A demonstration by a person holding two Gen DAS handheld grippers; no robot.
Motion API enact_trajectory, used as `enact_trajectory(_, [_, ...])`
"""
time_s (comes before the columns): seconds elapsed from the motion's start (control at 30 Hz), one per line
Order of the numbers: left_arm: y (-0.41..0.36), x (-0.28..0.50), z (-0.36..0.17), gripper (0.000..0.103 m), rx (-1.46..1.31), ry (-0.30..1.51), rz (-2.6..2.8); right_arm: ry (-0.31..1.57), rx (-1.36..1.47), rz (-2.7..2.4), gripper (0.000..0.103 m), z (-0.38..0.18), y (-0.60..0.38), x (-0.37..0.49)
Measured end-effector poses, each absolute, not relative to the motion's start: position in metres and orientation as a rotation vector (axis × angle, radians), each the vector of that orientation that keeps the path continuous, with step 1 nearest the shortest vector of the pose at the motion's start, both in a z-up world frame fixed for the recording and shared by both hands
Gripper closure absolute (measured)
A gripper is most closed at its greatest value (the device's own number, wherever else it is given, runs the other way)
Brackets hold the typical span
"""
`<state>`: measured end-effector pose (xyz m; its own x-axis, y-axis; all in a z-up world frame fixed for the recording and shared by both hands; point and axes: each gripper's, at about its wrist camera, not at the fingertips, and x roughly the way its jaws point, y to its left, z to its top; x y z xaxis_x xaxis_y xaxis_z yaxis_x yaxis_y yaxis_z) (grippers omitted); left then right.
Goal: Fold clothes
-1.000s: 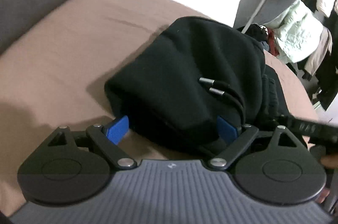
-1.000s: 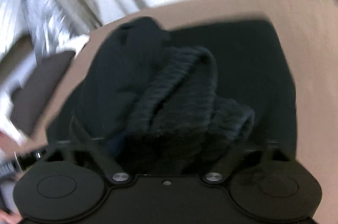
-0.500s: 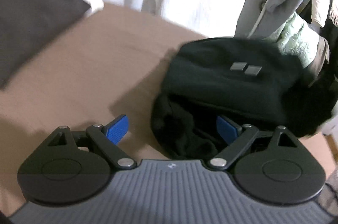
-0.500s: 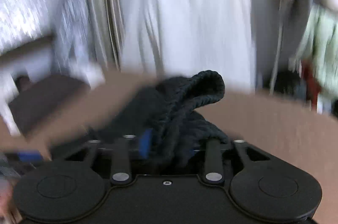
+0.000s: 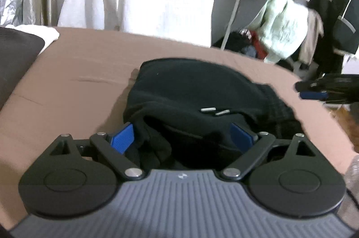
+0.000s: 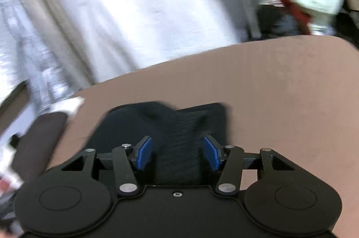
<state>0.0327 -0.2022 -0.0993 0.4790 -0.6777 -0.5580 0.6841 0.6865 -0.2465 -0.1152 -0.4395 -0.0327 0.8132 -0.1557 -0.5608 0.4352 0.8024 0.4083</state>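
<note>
Your black fleece garment with the two metal-tipped drawcords [image 5: 202, 99] sits bundled on the brown bed cover [image 5: 78, 85], and it looks most of the way there: the body is doubled into a compact block, cord tips lying on top. Your left gripper [image 5: 182, 137] has its blue pads spread wide, straddling the near edge of the bundle; loose folds of cloth lie between the pads, but they clamp nothing. Your right gripper [image 6: 177, 151] has its pads apart too, hovering above the far side of the same dark bundle [image 6: 170, 125], with nothing held; the view is blurred by motion, so finer detail is lost. You can see that tool at the right rim of the left view [image 5: 314, 93], well clear of the cloth.

What's left, by my reading: the near edge gapes open, with a rumpled inner layer showing, so tuck it in and flatten the ribbed hem on the right side. The grey pillow [image 5: 15, 54] waits at the left.
</note>
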Motion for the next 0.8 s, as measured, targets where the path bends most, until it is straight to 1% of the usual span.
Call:
enact_trajectory(0.13, [-0.206, 0.052, -0.127, 0.010, -0.018, 0.785, -0.768, 0.586, 0.437, -0.201, 0.047, -0.040, -0.414, -0.088])
enact_trajectory(0.27, [-0.196, 0.040, -0.144, 0.010, -0.006, 0.784, -0.757, 0.740, 0.315, -0.220, 0.047, -0.066, -0.403, -0.066])
enact_trajectory(0.37, [-0.189, 0.036, -0.141, 0.010, -0.005, 0.778, -0.782, 0.716, 0.267, -0.181, 0.047, -0.060, -0.392, -0.076])
enact_trajectory(0.47, [-0.177, 0.040, -0.133, 0.011, -0.073, 0.758, -0.803, 0.673, 0.260, -0.074, 0.047, -0.052, -0.377, -0.095])
enact_trajectory(0.53, [-0.176, 0.040, -0.127, 0.013, -0.086, 0.746, -0.813, 0.683, 0.205, -0.017, 0.047, -0.054, -0.361, -0.097])
enact_trajectory(0.57, [-0.175, 0.040, -0.124, 0.014, -0.091, 0.739, -0.815, 0.715, 0.144, 0.006, 0.049, -0.057, -0.350, -0.094])
enact_trajectory(0.6, [-0.174, 0.039, -0.121, 0.014, -0.088, 0.731, -0.810, 0.743, 0.081, 0.026, 0.058, -0.061, -0.339, -0.092])
enact_trajectory(0.67, [-0.169, 0.033, -0.113, 0.014, -0.109, 0.698, -0.824, 0.764, -0.053, 0.018, 0.064, -0.069, -0.321, -0.083])
enact_trajectory(0.7, [-0.167, 0.031, -0.109, 0.014, -0.120, 0.682, -0.832, 0.775, -0.085, 0.017, 0.079, -0.072, -0.317, -0.081])
enact_trajectory(0.73, [-0.166, 0.030, -0.107, 0.014, -0.127, 0.672, -0.845, 0.786, -0.107, 0.015, 0.090, -0.074, -0.315, -0.078])
enact_trajectory(0.8, [-0.165, 0.028, -0.103, 0.014, -0.142, 0.652, -0.871, 0.791, -0.059, -0.006, 0.093, -0.073, -0.323, -0.072])
